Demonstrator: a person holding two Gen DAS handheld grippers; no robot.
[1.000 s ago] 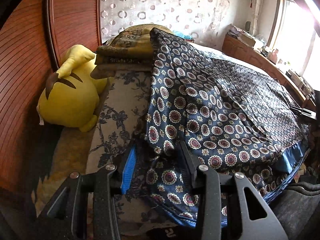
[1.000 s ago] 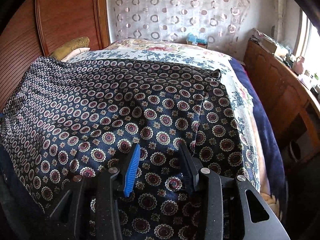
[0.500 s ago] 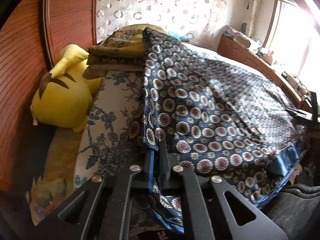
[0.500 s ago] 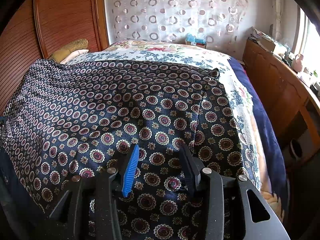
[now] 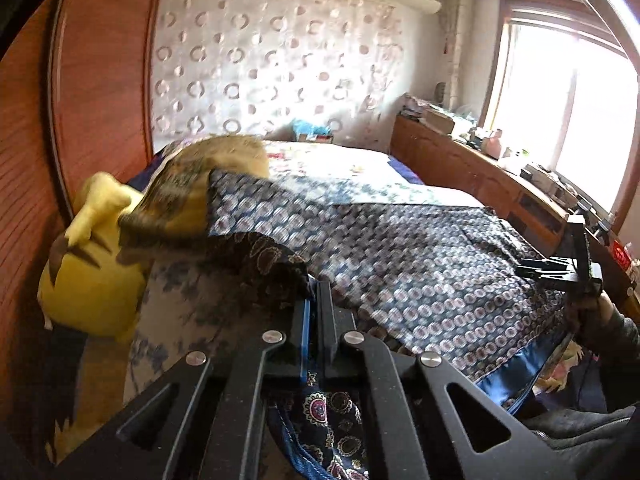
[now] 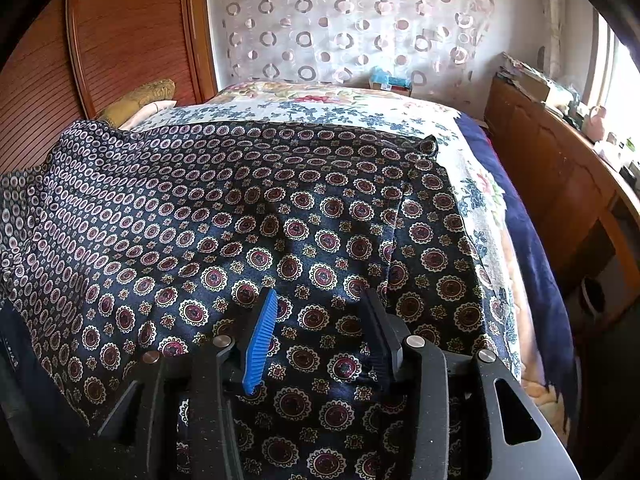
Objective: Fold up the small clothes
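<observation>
A dark navy garment (image 5: 420, 272) printed with red and cream medallions lies spread across the bed. My left gripper (image 5: 314, 296) is shut on its near left edge, and the pinched cloth rises in a dark fold above the bed while more hangs below the fingers. In the right wrist view the same garment (image 6: 240, 208) covers most of the bed. My right gripper (image 6: 320, 320) hovers just over its near right part, jaws apart, with flat cloth beneath them and nothing pinched. At the right edge of the left wrist view a hand holds the right gripper (image 5: 576, 272).
A yellow plush toy (image 5: 88, 280) and a folded olive pillow (image 5: 200, 184) sit by the wooden headboard (image 5: 100, 80). A floral bedsheet (image 6: 340, 108) covers the far half. A cluttered wooden sideboard (image 6: 560, 168) runs along the right, beside a blue blanket edge (image 6: 532, 240).
My left gripper closed on the garment's edge, then rose and tilted up, pulling that edge off the bed. The right gripper stayed where it was, still open.
</observation>
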